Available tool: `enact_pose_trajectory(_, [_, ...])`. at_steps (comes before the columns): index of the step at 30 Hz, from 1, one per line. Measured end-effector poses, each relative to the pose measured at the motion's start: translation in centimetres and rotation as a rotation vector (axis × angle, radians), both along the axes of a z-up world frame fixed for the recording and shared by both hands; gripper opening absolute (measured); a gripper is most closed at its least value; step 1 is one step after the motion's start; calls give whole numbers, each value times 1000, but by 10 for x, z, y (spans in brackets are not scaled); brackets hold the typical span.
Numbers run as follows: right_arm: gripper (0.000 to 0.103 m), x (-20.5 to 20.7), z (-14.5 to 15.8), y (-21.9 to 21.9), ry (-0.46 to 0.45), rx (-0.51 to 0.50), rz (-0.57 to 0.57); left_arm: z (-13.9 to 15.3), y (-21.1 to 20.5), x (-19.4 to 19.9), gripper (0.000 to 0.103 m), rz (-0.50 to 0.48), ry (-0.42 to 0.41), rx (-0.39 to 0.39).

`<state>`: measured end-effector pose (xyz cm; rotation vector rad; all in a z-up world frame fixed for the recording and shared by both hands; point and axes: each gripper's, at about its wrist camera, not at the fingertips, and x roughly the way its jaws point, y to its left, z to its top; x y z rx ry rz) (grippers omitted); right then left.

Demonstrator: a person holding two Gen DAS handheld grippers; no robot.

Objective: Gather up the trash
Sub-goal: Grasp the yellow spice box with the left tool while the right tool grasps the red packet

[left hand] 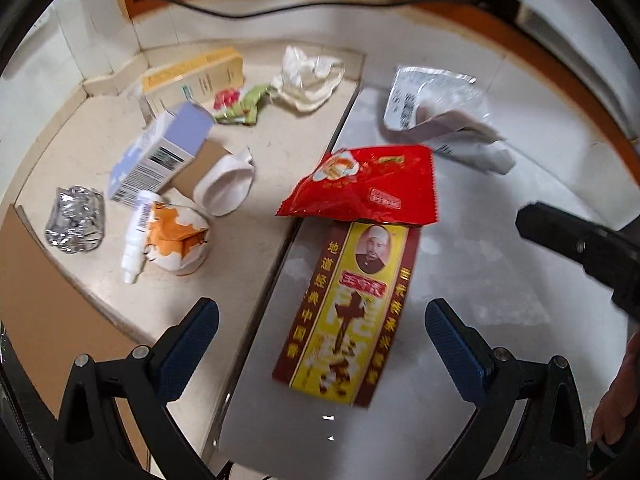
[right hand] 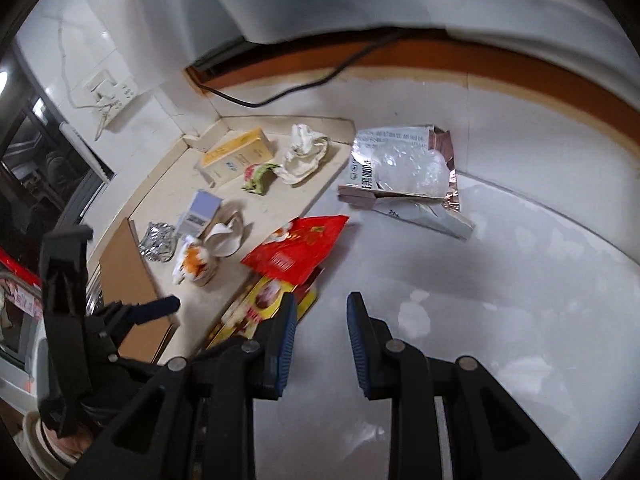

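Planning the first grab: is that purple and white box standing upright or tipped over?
Tipped over. The purple box lies on its long side, leaning on a brown cardboard piece, barcode face up.

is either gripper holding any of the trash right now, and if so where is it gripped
Nothing is held. The left gripper hangs open above the yellow and red box, pads clear of it. The right gripper is open over bare white surface.

Three cardboard boxes: yellow box [left hand: 196,76], lavender box [left hand: 160,156], red-yellow box [left hand: 352,312]. One red wrapper [left hand: 368,184], one foil ball [left hand: 74,220], two tools.
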<state>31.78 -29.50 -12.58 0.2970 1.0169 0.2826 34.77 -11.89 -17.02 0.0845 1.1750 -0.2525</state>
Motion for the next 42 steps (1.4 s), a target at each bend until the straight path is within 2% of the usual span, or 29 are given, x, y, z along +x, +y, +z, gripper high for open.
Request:
enact_pose_trajectory(3, [26, 17, -12, -3, 27, 30, 8, -12, -6, 6, 102, -1, 26, 20])
enact_pose_trajectory(5, [26, 28, -19, -3, 45, 53, 15, -18, -7, 9, 98, 9, 31, 31])
enact_pose_trajectory(8, [26, 41, -28, 1, 66, 71, 31, -26, -4, 13, 93, 33, 72, -14])
enact_pose_trajectory(10, [26, 48, -35, 4, 79, 84, 39, -29, -3, 15, 83, 42, 89, -38])
enact_pose_trajectory(12, [26, 57, -41, 8, 95, 107, 43, -32, -4, 18, 73, 49, 99, -28])
enact_pose_trajectory(18, [26, 78, -62, 18, 145, 201, 35, -35, -9, 16, 67, 41, 74, -13])
enact_pose_trajectory(21, [23, 80, -64, 25, 110, 214, 39, -34, -5, 13, 64, 51, 69, -24])
enact_pose_trajectory(22, [17, 79, -62, 27, 94, 209, 45, -33, -3, 11, 64, 55, 71, -28])
enact_pose_trajectory(23, [7, 78, -61, 29, 81, 202, 56, -33, -1, 10, 64, 60, 73, -32])
enact_pose_trajectory(31, [2, 50, -32, 29, -58, 131, 72, -22, 3, -11, 62, 69, 42, -39])
enact_pose_trajectory(42, [2, -15, -4, 15, -121, 38, -1, 7, 20, -68, 60, 55, -11, -72])
